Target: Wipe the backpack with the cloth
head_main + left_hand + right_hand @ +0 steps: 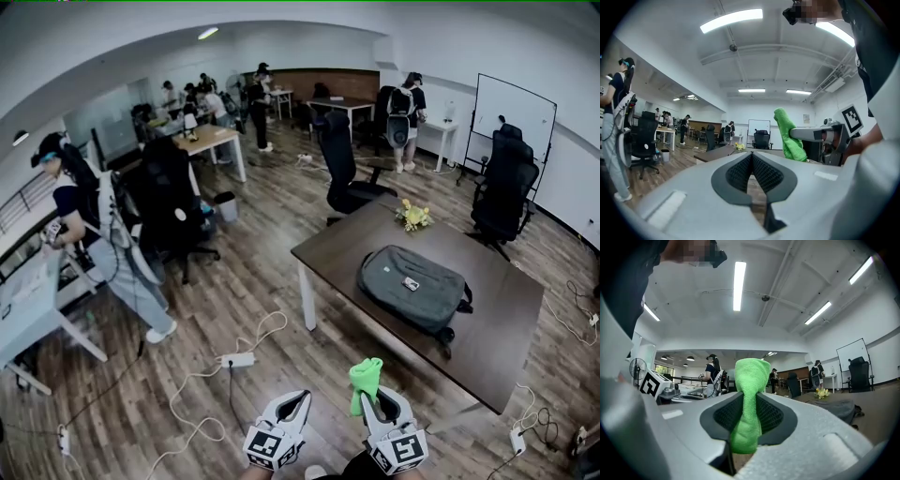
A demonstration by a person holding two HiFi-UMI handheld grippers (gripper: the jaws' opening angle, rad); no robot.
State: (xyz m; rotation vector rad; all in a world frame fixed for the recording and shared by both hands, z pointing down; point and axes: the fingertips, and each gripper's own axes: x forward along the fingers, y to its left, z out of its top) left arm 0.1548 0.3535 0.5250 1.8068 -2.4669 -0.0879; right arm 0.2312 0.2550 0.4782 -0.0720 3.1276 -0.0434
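A grey backpack (412,286) lies flat on the dark brown table (506,323), and shows low at the right in the right gripper view (836,408). My right gripper (377,397) is shut on a bright green cloth (364,380), which sticks up from between its pads (749,380). It hovers over the floor just short of the table's near edge. My left gripper (298,401) hangs beside it on the left, jaws closed tip to tip with nothing between them (751,155). The left gripper view shows the cloth (790,136) off to its right.
Yellow flowers (412,216) sit at the table's far edge. Black office chairs (345,169) (502,192) stand behind the table. A power strip (236,359) and cables trail on the wooden floor at left. A person (103,244) stands at the far left, others further back.
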